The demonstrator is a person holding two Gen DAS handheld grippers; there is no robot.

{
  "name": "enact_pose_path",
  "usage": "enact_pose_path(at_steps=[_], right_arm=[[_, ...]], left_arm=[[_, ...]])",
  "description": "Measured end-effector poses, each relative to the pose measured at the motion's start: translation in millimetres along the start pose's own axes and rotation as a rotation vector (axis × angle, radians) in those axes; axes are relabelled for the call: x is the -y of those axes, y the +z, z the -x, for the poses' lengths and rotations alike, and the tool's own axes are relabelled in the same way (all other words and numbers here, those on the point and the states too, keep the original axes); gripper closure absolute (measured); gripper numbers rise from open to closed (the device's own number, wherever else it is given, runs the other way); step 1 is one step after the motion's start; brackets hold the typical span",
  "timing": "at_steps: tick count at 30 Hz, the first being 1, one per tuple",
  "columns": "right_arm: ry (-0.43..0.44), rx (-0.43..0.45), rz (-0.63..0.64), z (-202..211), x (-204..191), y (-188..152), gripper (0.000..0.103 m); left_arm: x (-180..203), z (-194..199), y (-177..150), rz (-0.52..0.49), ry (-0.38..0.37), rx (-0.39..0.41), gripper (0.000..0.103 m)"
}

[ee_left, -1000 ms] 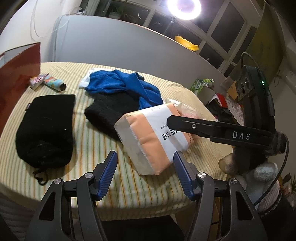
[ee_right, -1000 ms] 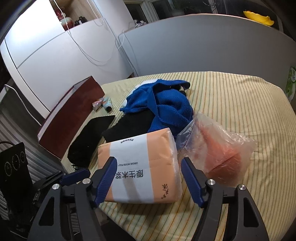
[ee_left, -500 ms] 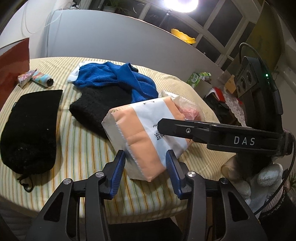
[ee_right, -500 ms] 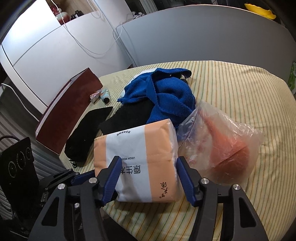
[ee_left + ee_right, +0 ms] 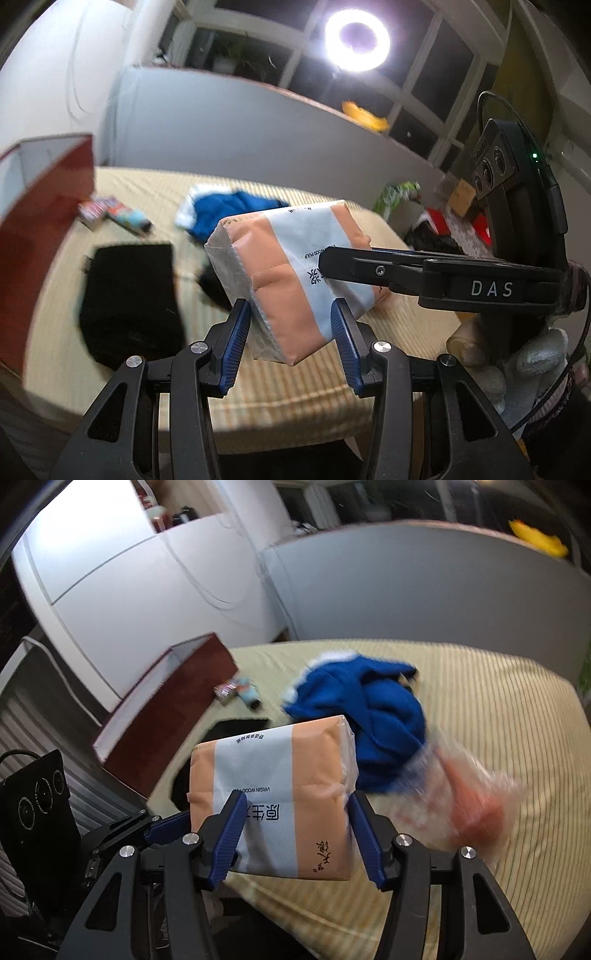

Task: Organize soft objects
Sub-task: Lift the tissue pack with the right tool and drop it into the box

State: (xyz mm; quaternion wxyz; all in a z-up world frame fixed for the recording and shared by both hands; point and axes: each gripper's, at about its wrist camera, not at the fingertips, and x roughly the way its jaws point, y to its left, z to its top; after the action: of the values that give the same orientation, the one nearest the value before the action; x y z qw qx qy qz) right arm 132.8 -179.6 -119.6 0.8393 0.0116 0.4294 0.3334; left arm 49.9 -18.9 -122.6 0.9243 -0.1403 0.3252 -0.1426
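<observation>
**Tissue pack now gripped from two sides and off the table**

A second ago both of my grippers stood open around the tissue pack (image 5: pixel 291 273), which lay on the striped table (image 5: pixel 122 188). Now the left gripper (image 5: pixel 291 332) has closed on the near corner of the pack, and its blue pads press into the wrapper on both sides. The right gripper (image 5: pixel 295 834) has just been closing too, and its pads squeeze the short end of the same pack; in the left view I see its finger lying across the white band.

The pack no longer rests flat. It hangs tilted between the two grippers, its low corner above the table edge, and the table behind it is blurred, so I judge that the lift has begun.

For the task this means the grasp step is done and the carry starts. The red box (image 5: pixel 162 716) stands open at the far left side and is, I think, the likely place for it. The blue cloth (image 5: pixel 369 720), the black pouch (image 5: pixel 129 299) and the plastic bag (image 5: pixel 461 797) lie on the table, not yet sorted.
</observation>
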Motion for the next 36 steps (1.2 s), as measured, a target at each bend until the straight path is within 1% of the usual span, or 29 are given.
enact_pose_path(at_steps=[7,11,15,19,22,25,29,36], right_arm=[[0.075,0.033,0.12,-9.7,-67.6,39.6,0.05],[0.119,0.04,0.188,-23.1,-108.0,58.3,0.05],[0.172,0.044,0.262,-43.9,-157.0,77.6,0.05],[0.222,0.024,0.316,-68.7,-197.9,91.1,0.05],[0.244,0.008,0.343,-88.3,-221.9,96.1,0.05],[0.263,-0.011,0.351,-107.3,-239.8,98.2,0.05],[0.274,-0.027,0.345,-128.7,-253.7,100.7,0.05],[0.285,-0.068,0.317,-154.5,-254.3,102.8,0.05]], left_arm=[[-38.6,51.6,17.4,0.016,0.093,0.115,0.059],[-68.6,82.3,24.0,0.042,0.167,0.176,0.059],[-101.0,111.5,27.6,0.075,0.248,0.235,0.059],[-133.8,129.3,29.4,0.124,0.321,0.267,0.059],[-150.7,136.0,29.4,0.154,0.364,0.274,0.059],[-166.4,139.4,29.2,0.168,0.41,0.279,0.059],[-182.7,137.1,30.8,0.186,0.442,0.273,0.059],[-197.1,129.3,29.6,0.208,0.47,0.259,0.059]])
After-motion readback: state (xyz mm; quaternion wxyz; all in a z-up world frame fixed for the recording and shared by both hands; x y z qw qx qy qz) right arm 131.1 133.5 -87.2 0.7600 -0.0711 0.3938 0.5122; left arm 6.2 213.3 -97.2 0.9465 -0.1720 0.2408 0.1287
